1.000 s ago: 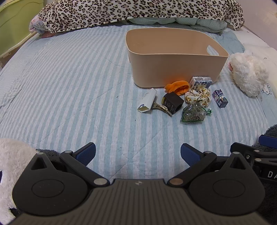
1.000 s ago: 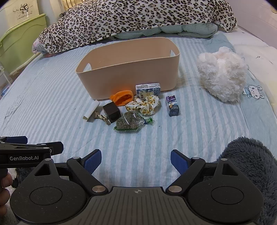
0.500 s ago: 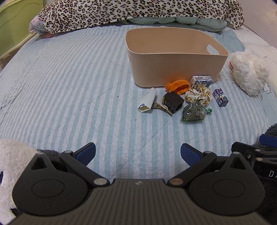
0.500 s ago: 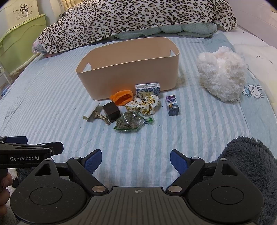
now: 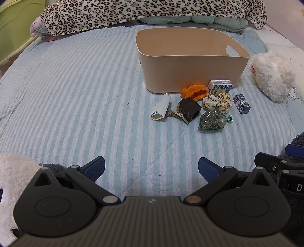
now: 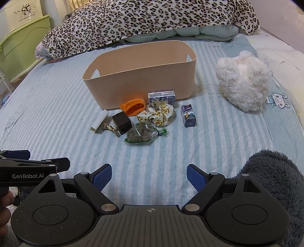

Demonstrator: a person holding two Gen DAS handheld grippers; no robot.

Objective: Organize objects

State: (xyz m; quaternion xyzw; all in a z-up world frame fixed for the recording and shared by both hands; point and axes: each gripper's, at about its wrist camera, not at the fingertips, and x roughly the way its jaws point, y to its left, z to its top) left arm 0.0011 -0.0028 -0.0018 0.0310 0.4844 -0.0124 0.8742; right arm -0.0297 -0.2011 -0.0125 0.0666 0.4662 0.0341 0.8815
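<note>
A beige bin (image 5: 191,62) (image 6: 140,76) stands on the striped bed. In front of it lie several small items: an orange cloth (image 5: 194,91) (image 6: 133,107), a blue-white box (image 5: 220,86) (image 6: 161,97), a floral scrunchie (image 5: 217,101) (image 6: 156,115), a black cube (image 5: 190,110) (image 6: 121,122), a white box (image 5: 160,110) (image 6: 99,121), a metal clip (image 5: 176,115), a bag of dried herbs (image 5: 212,121) (image 6: 141,134) and a small purple box (image 5: 241,103) (image 6: 188,115). My left gripper (image 5: 151,168) and right gripper (image 6: 149,175) are open, empty, well short of the items.
A white plush toy (image 5: 271,76) (image 6: 243,81) lies right of the bin. A leopard blanket (image 6: 152,17) covers the far end. A dark fluffy thing (image 6: 275,171) is at the near right, white fluff (image 5: 13,171) at near left. A green cabinet (image 6: 20,47) stands left of the bed.
Both grippers have drifted very slightly; the items look a touch farther and lower in view. Nothing was taken hold of or moved.
</note>
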